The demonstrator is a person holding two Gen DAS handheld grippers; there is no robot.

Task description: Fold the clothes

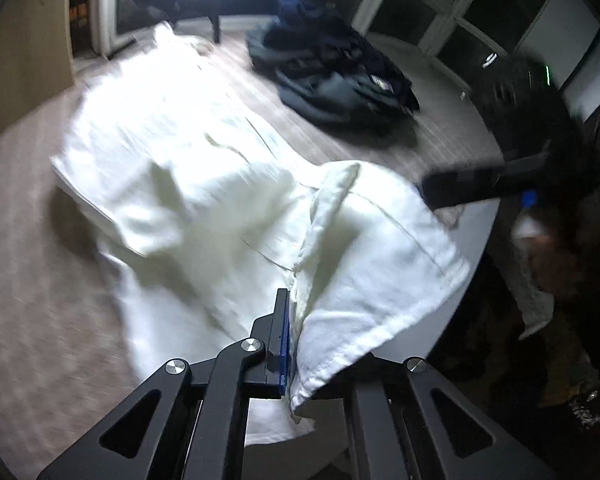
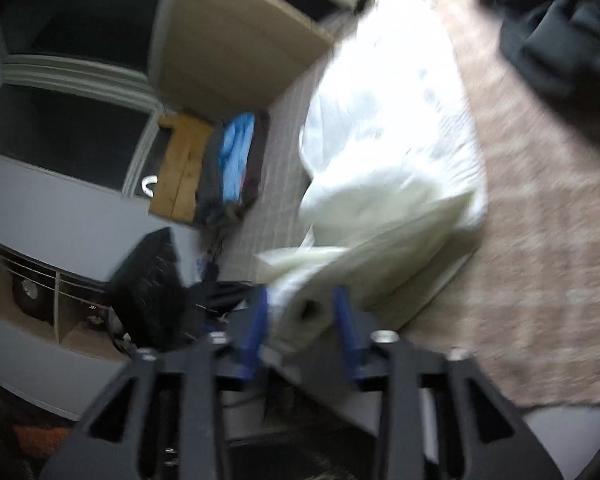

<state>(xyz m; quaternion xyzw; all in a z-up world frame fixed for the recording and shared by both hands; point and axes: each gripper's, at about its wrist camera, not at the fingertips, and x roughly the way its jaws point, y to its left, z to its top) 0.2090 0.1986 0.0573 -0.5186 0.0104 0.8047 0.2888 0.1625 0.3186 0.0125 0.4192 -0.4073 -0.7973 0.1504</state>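
Observation:
A white garment (image 1: pixel 188 152) lies spread on a table covered with a beige checked cloth (image 1: pixel 28 288). My left gripper (image 1: pixel 294 344) is shut on the garment's near edge, which folds over and hides the right finger. My right gripper shows in the left wrist view (image 1: pixel 464 190) at the garment's right corner. In the right wrist view the right gripper (image 2: pixel 304 316) has a bunched part of the white garment (image 2: pixel 384 128) between its blue pads (image 2: pixel 256 328), with a wide gap between them. The view is blurred.
A pile of dark clothes (image 1: pixel 332 76) lies at the table's far side and shows at the upper right of the right wrist view (image 2: pixel 560 40). Window frames (image 1: pixel 452 12) stand behind. A wooden box (image 2: pixel 180 168), blue cloth (image 2: pixel 236 156) and shelving (image 2: pixel 40 288) lie beyond the table edge.

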